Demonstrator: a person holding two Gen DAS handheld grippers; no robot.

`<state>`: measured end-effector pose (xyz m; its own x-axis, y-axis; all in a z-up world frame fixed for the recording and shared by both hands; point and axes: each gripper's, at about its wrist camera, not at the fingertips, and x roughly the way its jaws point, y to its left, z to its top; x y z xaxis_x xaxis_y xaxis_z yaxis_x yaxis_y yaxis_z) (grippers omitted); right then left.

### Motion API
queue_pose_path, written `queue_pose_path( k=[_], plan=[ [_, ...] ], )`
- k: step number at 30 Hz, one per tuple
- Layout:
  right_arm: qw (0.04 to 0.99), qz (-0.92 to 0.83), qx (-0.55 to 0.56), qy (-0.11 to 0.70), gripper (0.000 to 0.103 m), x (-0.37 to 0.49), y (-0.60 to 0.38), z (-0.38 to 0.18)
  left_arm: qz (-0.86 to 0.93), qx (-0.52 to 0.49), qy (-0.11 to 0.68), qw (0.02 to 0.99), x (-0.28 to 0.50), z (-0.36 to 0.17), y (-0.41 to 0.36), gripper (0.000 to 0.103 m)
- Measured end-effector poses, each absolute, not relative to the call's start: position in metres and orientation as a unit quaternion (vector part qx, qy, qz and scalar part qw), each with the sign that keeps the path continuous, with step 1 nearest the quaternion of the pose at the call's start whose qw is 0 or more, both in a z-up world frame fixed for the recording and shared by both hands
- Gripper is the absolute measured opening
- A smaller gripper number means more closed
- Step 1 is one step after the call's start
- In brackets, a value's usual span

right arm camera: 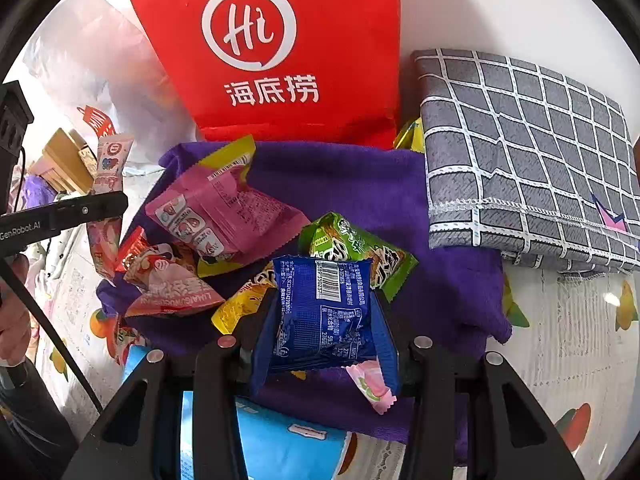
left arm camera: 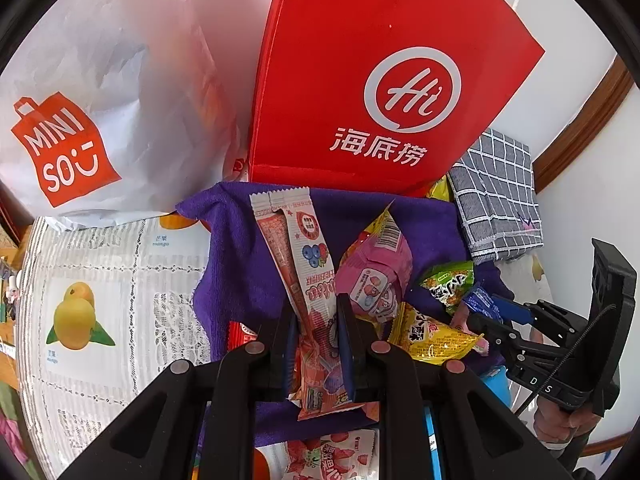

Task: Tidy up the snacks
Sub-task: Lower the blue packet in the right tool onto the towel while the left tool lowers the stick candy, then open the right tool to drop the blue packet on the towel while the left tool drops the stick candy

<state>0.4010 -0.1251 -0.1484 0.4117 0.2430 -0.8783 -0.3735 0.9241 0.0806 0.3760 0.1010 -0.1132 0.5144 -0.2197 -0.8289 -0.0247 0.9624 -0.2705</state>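
My left gripper [left arm camera: 316, 312] is shut on a long pink and white stick packet [left arm camera: 298, 256] that rises above the purple cloth [left arm camera: 240, 264]. My right gripper [right arm camera: 324, 320] is shut on a blue snack packet [right arm camera: 324, 312], held over the same cloth [right arm camera: 360, 192]. Loose snacks lie there: a pink packet [right arm camera: 224, 216], a green packet [right arm camera: 352, 244], a yellow packet [left arm camera: 436, 340] and a pink and red packet [right arm camera: 168, 280]. A small pink candy [right arm camera: 372, 388] shows under the blue packet. The right gripper [left arm camera: 492, 312] is also visible in the left wrist view, low at the right.
A red paper bag [left arm camera: 380, 80] and a white Miniso bag [left arm camera: 100, 120] stand behind the cloth. A folded grey checked cloth [right arm camera: 528, 152] lies at the right. A fruit-print tablecloth [left arm camera: 100, 300] covers the table. A light blue packet [right arm camera: 280, 440] sits near the front edge.
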Motion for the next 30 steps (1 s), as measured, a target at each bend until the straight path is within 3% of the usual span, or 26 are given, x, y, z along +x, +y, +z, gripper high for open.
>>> queue_pose_path(
  k=[12, 30],
  plan=[
    [0.827, 0.179, -0.061, 0.529, 0.047, 0.406, -0.12, -0.155, -0.06, -0.116, 0.503, 0.854, 0.38, -0.125, 0.091, 0.018],
    [0.846, 0.202, -0.028, 0.492, 0.055, 0.396, -0.126, -0.125, -0.063, -0.108, 0.515, 0.848, 0.382, -0.134, 0.085, 0.018]
  ],
)
